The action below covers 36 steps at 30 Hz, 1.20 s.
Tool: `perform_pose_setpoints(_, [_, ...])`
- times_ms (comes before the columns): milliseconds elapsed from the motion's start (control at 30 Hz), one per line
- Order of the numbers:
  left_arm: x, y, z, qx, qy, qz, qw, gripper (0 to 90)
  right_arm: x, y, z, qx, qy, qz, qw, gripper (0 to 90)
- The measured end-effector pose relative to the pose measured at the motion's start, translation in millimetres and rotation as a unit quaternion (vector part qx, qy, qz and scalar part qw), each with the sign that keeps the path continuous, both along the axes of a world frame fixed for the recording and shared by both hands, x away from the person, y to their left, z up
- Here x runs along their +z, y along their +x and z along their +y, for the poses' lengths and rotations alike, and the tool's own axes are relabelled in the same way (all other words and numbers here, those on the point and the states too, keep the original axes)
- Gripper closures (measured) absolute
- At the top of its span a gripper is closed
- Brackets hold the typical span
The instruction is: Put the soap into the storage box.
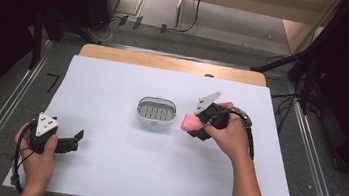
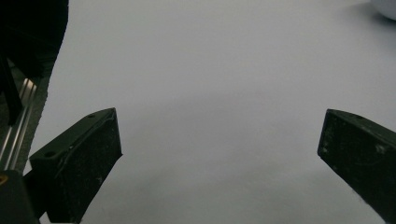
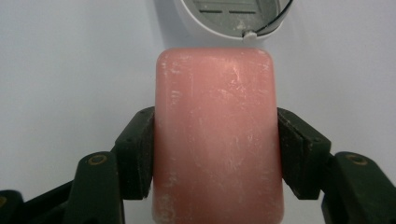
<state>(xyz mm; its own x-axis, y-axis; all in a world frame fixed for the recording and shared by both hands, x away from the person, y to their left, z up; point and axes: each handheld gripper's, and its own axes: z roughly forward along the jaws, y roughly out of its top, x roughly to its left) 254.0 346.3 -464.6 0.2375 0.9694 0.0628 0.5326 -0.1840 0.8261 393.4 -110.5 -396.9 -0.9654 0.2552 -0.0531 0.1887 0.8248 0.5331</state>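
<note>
A pink bar of soap [image 3: 217,135] is clamped between the two black jaws of my right gripper [image 3: 215,151], which is shut on its long sides. In the high view the soap [image 1: 189,123] hangs just right of a white soap dish [image 1: 156,112] with a slotted grey insert, and my right gripper [image 1: 198,126] sits behind it in the person's hand. The dish's rim [image 3: 233,28] shows just beyond the soap's far end. My left gripper [image 1: 75,141] rests at the table's near left, its jaws wide apart over bare white surface [image 2: 219,135].
A white sheet [image 1: 103,170] covers the wooden table. Metal rails [image 1: 4,117] run along both sides, and black stands and cables stand beyond the far edge. The table's left edge and a rail [image 2: 18,126] lie close to the left gripper.
</note>
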Motion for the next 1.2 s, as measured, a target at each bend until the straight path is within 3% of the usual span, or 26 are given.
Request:
perform_pose_setpoints(333, [0.2,0.1,0.4,0.001,-0.001,0.002,1.0000,0.1,16.1,7.5,21.1,0.017,0.005,-0.007,0.9998,38.8])
perform_pose_setpoints(1200, [0.2,0.8,1.6,0.002,-0.009,0.003,0.9999,0.1,21.6,24.7,75.6,0.047,0.002,-0.003,0.9989,38.8])
